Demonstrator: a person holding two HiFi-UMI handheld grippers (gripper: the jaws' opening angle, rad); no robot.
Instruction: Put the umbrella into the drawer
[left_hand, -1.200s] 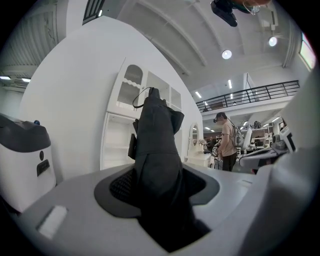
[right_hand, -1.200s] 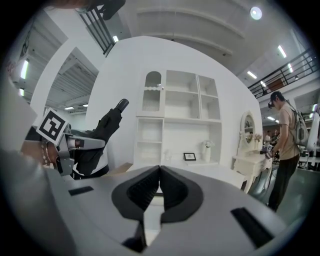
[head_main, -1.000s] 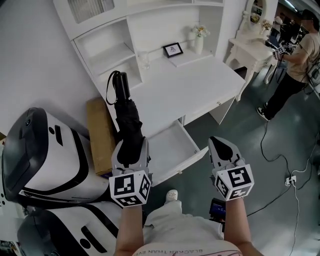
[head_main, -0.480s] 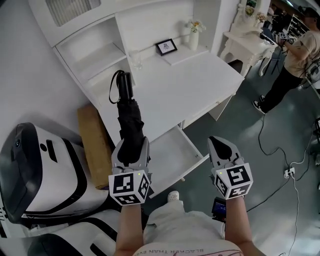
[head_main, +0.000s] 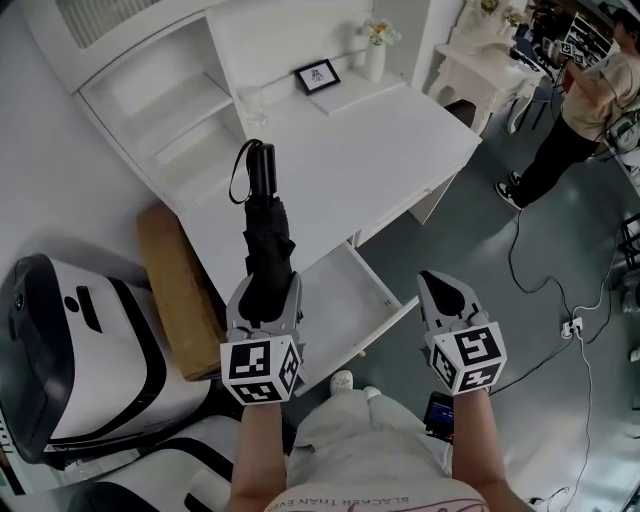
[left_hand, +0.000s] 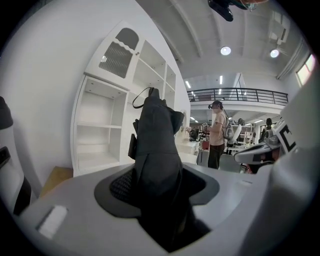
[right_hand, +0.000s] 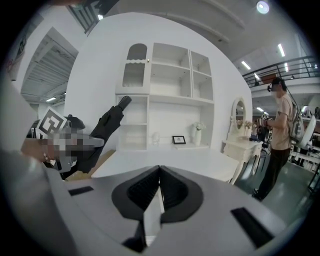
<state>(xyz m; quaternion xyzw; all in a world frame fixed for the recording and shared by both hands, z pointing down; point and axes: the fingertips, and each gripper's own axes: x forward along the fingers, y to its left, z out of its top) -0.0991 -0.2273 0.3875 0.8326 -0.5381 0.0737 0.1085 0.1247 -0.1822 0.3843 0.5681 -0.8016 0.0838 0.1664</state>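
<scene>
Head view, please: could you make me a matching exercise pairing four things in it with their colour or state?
Things:
1 umbrella
2 drawer
3 right gripper
4 cardboard box

Colour or state:
A brown
B pulled open
C black, folded
D shut, nothing held

Pairs: 1-C, 2-B, 3-D, 4-A

1. A white desk (head_main: 380, 160) with open shelves stands against the wall.
2. At its back stands a small framed picture (head_main: 317, 75), with a white vase (head_main: 376, 62) of flowers just beside it and a clear glass (head_main: 252, 103) further left.
3. A brown cardboard box (head_main: 178, 290) lies between the desk and a white and black machine (head_main: 80, 350).
4. A person (head_main: 580, 120) stands near a white dressing table (head_main: 480, 80).
5. A cable (head_main: 530, 290) runs over the grey floor.
</scene>
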